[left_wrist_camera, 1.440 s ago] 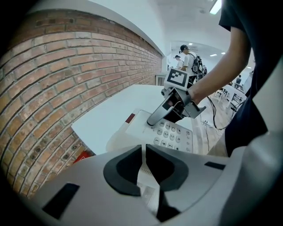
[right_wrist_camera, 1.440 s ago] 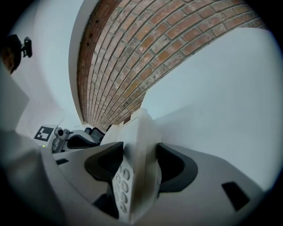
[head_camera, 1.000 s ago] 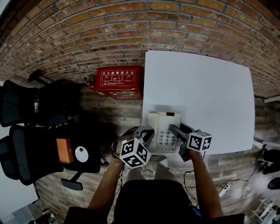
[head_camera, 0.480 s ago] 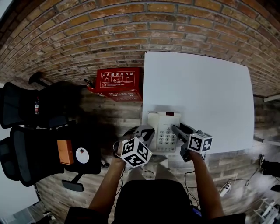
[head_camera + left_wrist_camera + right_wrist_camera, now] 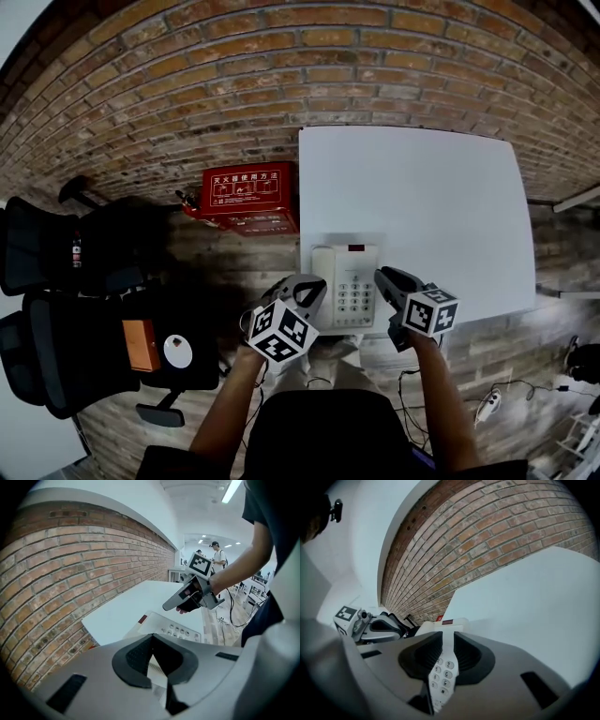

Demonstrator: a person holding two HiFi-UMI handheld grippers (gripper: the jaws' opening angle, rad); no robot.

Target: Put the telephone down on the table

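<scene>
A white push-button telephone (image 5: 345,286) lies on the white table (image 5: 422,187) by its near left corner, handset on the cradle. My left gripper (image 5: 314,284) is shut and empty, its tip at the phone's left edge. In its own view the pads meet, with the phone (image 5: 173,629) beyond them. My right gripper (image 5: 384,278) hovers over the phone's right edge, its jaws closing. Its own view shows only a narrow slit left, through which the keypad (image 5: 443,677) shows below. Nothing is pinched between them.
A red cabinet (image 5: 246,187) stands on the wooden floor left of the table, against the brick wall (image 5: 187,84). Black office chairs (image 5: 66,272) stand farther left. Cables and a power strip (image 5: 487,403) lie on the floor at the right.
The right gripper's jaws have drawn together from wide apart to a narrow slit. Both grippers stay at the phone's sides. The phone has not moved on the table.
</scene>
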